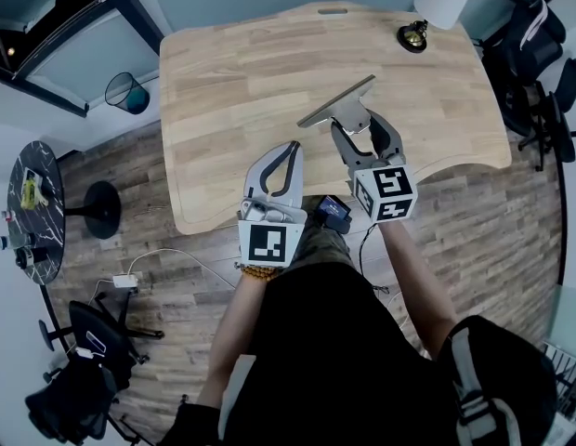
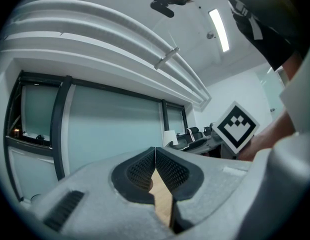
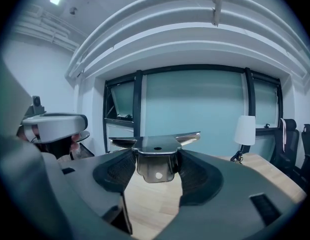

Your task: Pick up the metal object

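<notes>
Since right gripper [image 3: 156,170] fingers pinch the metal bracket [image 3: 157,145] by its stem, long bar may lever loose over tabletop [image 1: 242,82]; left gripper [image 2: 155,160] fingers pressed together.

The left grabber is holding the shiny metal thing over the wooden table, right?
No, it is the right gripper that holds the metal thing over the wooden table. The right gripper view shows its jaws clamped on it. The left gripper is shut with nothing in it.
</notes>
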Tool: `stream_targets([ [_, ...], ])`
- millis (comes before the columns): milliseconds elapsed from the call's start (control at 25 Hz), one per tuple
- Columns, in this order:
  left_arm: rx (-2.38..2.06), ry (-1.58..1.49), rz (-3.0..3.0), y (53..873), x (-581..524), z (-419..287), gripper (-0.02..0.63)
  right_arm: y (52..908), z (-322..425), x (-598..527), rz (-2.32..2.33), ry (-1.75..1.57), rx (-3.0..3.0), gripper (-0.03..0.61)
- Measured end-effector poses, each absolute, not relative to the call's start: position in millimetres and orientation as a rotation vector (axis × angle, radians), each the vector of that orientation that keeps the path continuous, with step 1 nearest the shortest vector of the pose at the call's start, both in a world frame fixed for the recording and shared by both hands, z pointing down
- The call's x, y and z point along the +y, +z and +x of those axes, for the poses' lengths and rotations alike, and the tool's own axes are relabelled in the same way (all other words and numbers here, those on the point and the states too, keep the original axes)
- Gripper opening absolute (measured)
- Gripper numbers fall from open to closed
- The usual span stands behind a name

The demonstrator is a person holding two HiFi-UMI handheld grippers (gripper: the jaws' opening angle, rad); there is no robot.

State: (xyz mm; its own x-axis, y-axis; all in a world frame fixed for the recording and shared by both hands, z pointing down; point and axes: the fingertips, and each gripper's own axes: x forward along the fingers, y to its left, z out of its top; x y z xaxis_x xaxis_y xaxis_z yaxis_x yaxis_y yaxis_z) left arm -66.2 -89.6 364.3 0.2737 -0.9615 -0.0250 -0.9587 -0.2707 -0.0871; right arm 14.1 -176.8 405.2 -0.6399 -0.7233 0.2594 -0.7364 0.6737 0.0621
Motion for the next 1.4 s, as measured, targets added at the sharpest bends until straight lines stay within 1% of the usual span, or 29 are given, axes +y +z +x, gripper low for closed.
stream_targets([
  [360, 1.848, -0.031, -2.410, 357, -87, -65, 0.017, 378, 10, -169, 1.203, 0.065, -2.698, 0.262],
  [640, 1.882, -0.045, -2.372, 362, -82, -69, 0.017, 384, 7, -160, 1.209, 0.089, -2.708, 0.262],
  [840, 1.871, -0.068, -2.355, 366, -81, -66, 0.017, 389, 8, -156, 1.230, 0.171, -2.714, 0.262],
  [1040, 1.894, -0.023, -2.354, 367, -79, -67, 0.017, 390, 8, -151, 1.233, 0.171, -2.713, 0.261],
  [1200, 1.900, -0.092, -2.370, 377, -78, -69, 0.017, 397, 11, -151, 1.243, 0.199, -2.700, 0.261],
  [1400, 1.929, -0.095, -2.394, 392, -76, -68, 0.017, 407, 15, -149, 1.258, 0.234, -2.686, 0.261],
])
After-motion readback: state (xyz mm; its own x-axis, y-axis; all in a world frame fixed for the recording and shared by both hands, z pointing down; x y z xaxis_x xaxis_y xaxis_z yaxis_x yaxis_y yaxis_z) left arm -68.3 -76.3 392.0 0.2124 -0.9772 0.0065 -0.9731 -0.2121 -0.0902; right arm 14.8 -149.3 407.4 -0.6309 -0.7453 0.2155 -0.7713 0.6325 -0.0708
